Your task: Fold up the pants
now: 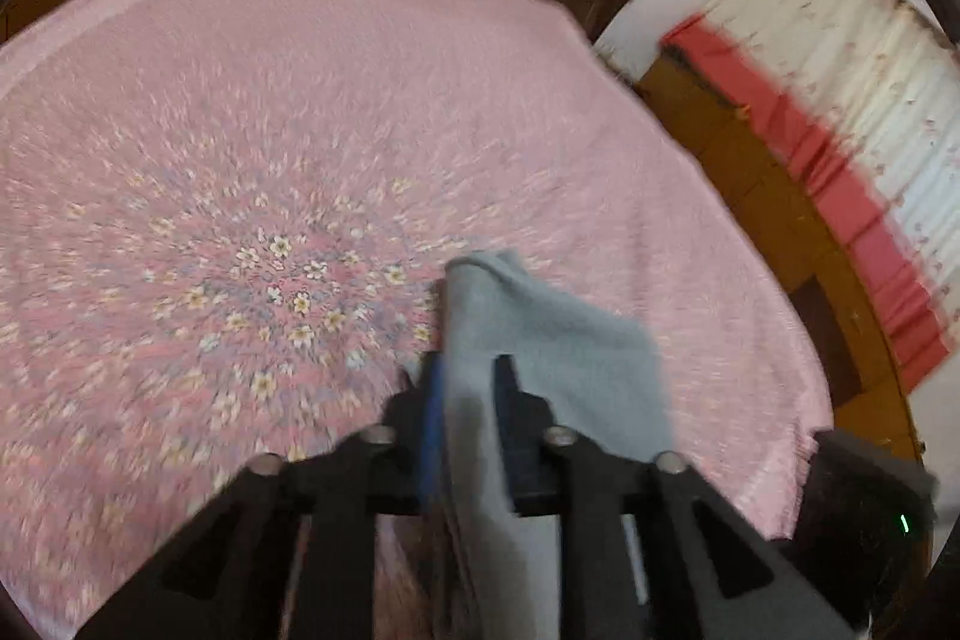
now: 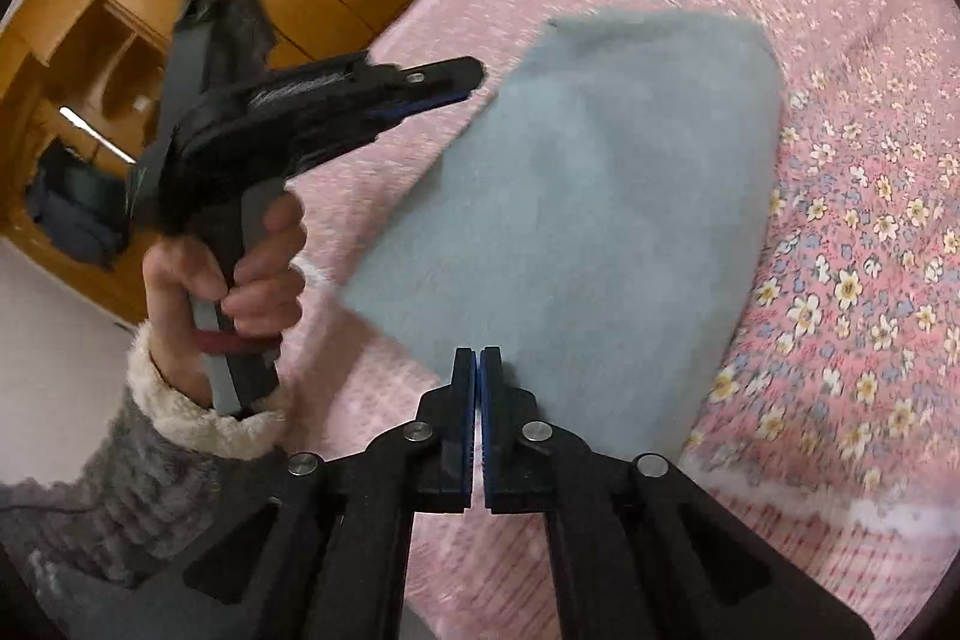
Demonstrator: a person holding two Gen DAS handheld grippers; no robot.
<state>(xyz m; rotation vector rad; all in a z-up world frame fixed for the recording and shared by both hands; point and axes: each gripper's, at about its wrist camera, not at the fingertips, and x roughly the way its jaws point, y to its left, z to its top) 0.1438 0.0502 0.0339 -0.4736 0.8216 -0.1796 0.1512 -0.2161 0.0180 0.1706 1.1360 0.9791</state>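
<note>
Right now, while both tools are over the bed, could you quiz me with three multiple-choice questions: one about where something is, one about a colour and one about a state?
1. Where are the pants?
A. in the wooden cupboard
B. over the pink flowered bedspread
C. on the floor

2. What colour are the pants?
A. grey-blue
B. red
C. yellow

3. How do the jaws of the right tool stand?
A. spread wide
B. out of sight
C. closed together

Answers:
1. B: the cloth is spread above the flowered cover in both views.
2. A: the fabric looks a soft grey-blue in both views.
3. C: only a thin slit shows between its two fingers.
</note>
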